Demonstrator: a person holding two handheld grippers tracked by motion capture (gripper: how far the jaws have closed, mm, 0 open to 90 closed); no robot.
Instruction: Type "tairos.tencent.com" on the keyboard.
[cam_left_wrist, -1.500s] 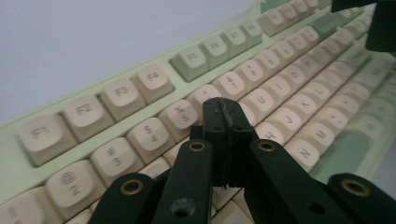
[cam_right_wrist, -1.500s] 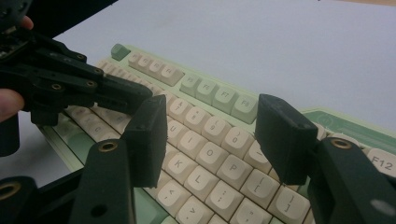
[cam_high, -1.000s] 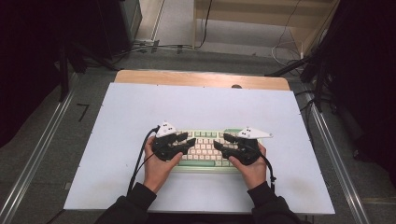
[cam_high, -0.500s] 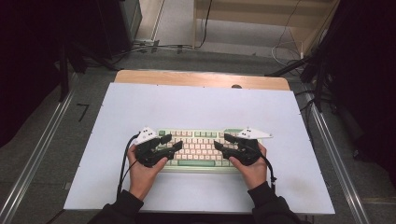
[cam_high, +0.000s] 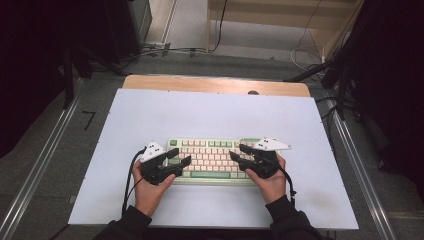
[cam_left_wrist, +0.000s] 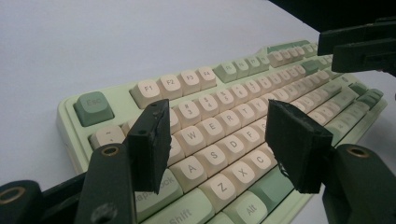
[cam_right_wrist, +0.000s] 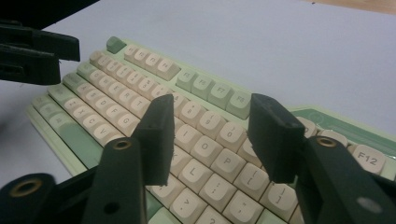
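The left tool (cam_high: 181, 158) is black, with a white three-cornered plate dotted with small dark marks on top, and a thin black cable curving back from it along the wrist. The right tool (cam_high: 239, 152) is the same make, its white plate longer and pointed. Each has two flat, matte black jaws ending in blocky, rough-edged rubber pads (cam_left_wrist: 152, 140), carried on black arms with brass-ringed holes and a round screw recess near the base. The person wears dark sleeves (cam_high: 131, 220) that reach the wrists of both hands (cam_high: 149, 190).
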